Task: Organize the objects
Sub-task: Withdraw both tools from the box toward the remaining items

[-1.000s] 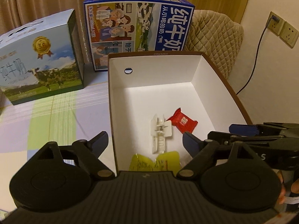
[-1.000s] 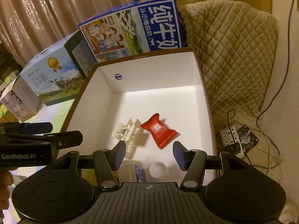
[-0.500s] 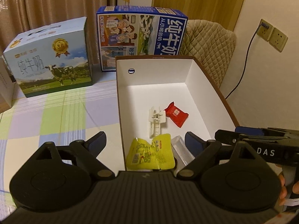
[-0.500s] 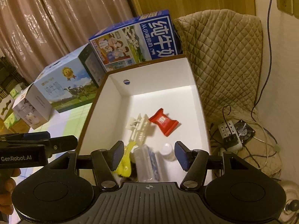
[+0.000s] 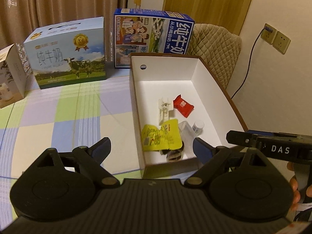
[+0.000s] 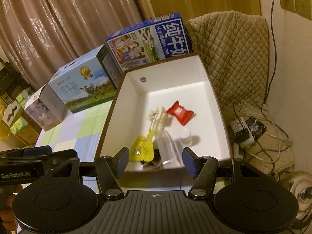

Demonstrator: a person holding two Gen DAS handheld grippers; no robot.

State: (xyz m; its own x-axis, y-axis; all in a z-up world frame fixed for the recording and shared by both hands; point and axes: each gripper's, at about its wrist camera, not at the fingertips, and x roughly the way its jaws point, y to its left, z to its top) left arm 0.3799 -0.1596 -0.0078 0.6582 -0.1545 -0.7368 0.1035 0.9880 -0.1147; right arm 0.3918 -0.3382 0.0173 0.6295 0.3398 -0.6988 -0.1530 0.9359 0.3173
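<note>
I'm angling both the left gripper (image 5: 151, 149) and right gripper (image 6: 155, 160) downward toward the white box (image 5: 218, 85), fingers spread, holding nothing.

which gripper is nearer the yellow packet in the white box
Right, by a little. The right gripper hangs over the box's near end with the yellow packet just ahead of it; the left gripper straddles the box's left wall, one side out over the tablecloth.

Left tool (image 5: 151, 146), jaws apart and empty, above white box (image 5: 218, 89).
</note>
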